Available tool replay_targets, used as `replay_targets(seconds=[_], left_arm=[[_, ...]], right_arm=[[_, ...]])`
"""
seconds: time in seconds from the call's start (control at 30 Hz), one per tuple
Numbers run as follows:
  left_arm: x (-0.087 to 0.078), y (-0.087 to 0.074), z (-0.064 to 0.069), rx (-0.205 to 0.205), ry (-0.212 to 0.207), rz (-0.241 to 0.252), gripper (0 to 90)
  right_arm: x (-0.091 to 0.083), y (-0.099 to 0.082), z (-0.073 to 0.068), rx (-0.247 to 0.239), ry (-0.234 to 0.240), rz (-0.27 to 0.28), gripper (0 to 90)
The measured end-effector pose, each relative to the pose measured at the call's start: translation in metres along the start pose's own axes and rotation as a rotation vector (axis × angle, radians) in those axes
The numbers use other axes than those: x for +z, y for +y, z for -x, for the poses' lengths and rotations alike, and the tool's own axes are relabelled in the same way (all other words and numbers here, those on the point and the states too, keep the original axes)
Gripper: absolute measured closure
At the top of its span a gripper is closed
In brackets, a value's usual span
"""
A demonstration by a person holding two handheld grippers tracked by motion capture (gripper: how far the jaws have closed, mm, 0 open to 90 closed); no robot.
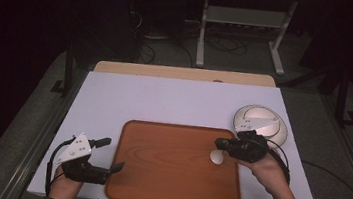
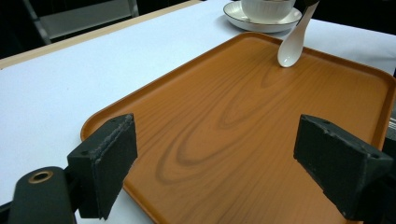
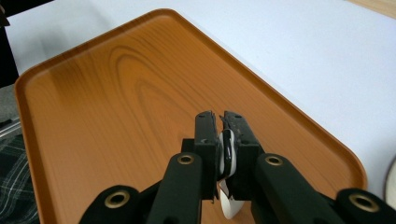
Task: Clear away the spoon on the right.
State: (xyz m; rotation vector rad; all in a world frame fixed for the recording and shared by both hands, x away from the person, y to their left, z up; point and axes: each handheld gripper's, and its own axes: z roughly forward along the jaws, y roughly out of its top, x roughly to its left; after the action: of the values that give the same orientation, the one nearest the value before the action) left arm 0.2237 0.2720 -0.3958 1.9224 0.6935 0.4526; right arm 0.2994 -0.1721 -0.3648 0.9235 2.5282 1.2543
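My right claw [image 1: 221, 144] pinches the white ceramic spoon [image 1: 216, 157] by its handle, bowl hanging toward the wooden orange tray [image 1: 154, 187], probably to set it flat there, while my left claw [image 1: 109, 156] waits spread wide.

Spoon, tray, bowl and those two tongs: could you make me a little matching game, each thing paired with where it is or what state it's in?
Things:
1. spoon
2. tray
3. bowl
4. left tongs

Places or states:
A. jaws wide apart, nothing between them
B. on a plate, on the white table beyond the tray's right far corner
C. clamped by the handle in the right tongs, scoop end down over the tray
D. flat on the white table, bare wood-grain surface

Pairs: 1-C, 2-D, 3-B, 4-A
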Motion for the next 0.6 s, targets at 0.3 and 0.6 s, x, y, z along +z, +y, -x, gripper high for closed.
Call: replay_targets(seconds=[0.3, 0.6], left_arm=[[0.001, 0.000, 0.000, 0.000, 0.000, 0.002, 12.8], [0.001, 0.000, 0.000, -0.004, -0.002, 0.002, 12.8]], right_arm=[[0.018, 0.016, -0.006, -0.045, 0.024, -0.028, 83.4], [0.038, 0.027, -0.009, -0.066, 0.050, -0.016, 83.3]])
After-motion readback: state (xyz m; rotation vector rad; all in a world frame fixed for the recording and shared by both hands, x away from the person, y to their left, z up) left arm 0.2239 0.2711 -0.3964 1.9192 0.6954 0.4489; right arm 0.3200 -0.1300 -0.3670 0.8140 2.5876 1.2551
